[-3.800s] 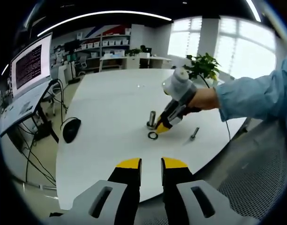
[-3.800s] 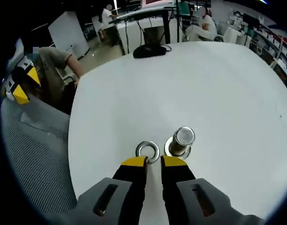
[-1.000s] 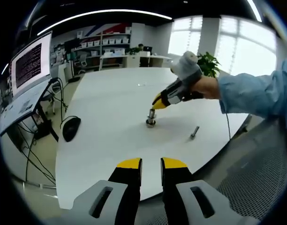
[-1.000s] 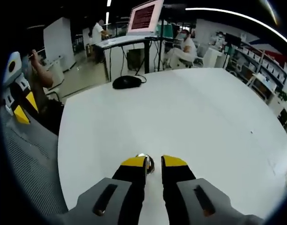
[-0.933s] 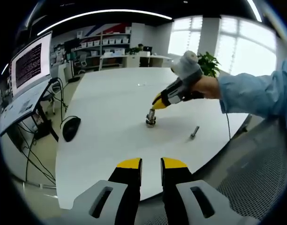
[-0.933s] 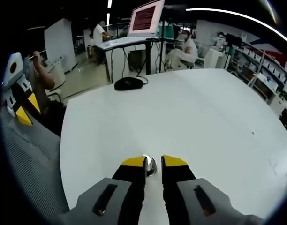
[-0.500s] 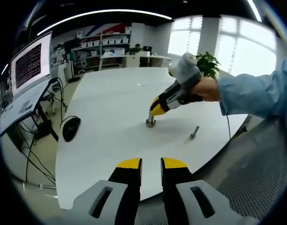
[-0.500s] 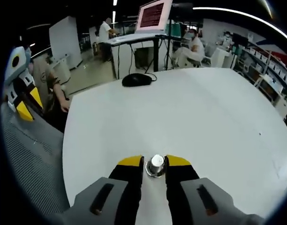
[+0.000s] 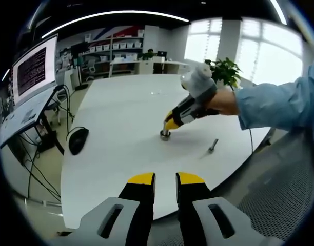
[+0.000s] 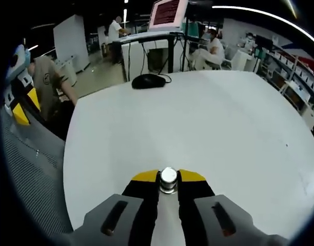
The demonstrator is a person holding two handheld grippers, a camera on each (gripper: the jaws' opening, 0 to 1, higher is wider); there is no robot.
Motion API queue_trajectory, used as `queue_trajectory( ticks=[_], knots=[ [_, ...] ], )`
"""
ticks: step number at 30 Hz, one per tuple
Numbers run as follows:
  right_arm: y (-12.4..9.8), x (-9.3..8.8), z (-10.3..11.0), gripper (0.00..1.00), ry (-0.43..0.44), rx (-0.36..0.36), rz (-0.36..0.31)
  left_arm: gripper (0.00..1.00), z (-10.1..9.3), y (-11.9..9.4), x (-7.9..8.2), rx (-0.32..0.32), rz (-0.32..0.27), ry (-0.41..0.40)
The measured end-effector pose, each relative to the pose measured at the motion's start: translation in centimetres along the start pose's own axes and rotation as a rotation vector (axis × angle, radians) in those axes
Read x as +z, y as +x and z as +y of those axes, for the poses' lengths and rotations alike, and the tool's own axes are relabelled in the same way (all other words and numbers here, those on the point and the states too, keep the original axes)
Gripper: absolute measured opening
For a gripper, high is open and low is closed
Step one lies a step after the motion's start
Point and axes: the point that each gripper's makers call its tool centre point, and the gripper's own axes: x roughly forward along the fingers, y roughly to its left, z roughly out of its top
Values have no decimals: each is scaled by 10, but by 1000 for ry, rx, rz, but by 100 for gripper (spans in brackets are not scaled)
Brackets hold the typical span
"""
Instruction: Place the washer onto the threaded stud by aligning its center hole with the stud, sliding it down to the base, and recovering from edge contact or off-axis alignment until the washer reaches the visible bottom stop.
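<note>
Right gripper [image 10: 168, 177]: jaws are straddling the stud [image 10: 168, 176], tips low near its base; whether they are pinching the washer I cannot tell.
Washer: hidden behind the yellow tips, probably down the stud.
Left gripper [image 9: 165, 179]: hanging idle off the table [image 9: 121, 118], jaws slightly apart, holding nothing.
Doing it well: keeping the washer level, pressing straight down, wiggling free if threads are catching.

Stud: a short silver threaded stud [image 10: 168, 176] is seen standing upright on the white bench [image 10: 213, 118]; its flat round top is seen end-on, between the yellow tips of the right gripper [image 10: 168, 177].
Stud base: a wider metal foot [image 9: 165, 136] is seen resting on the bench.
Washer: it cannot be made out clearly on the stud.
</note>
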Motion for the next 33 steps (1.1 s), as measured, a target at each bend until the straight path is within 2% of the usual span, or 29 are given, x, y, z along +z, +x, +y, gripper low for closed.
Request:
queue_trajectory(
  ticks=[20, 33],
  knots=[
    [-27, -32, 51, 14, -97, 82, 89, 14, 0, -2, 5, 1, -32, 8],
    [-42, -48, 77, 14, -143, 93, 140, 14, -2, -3, 10, 0, -61, 18]
  ],
)
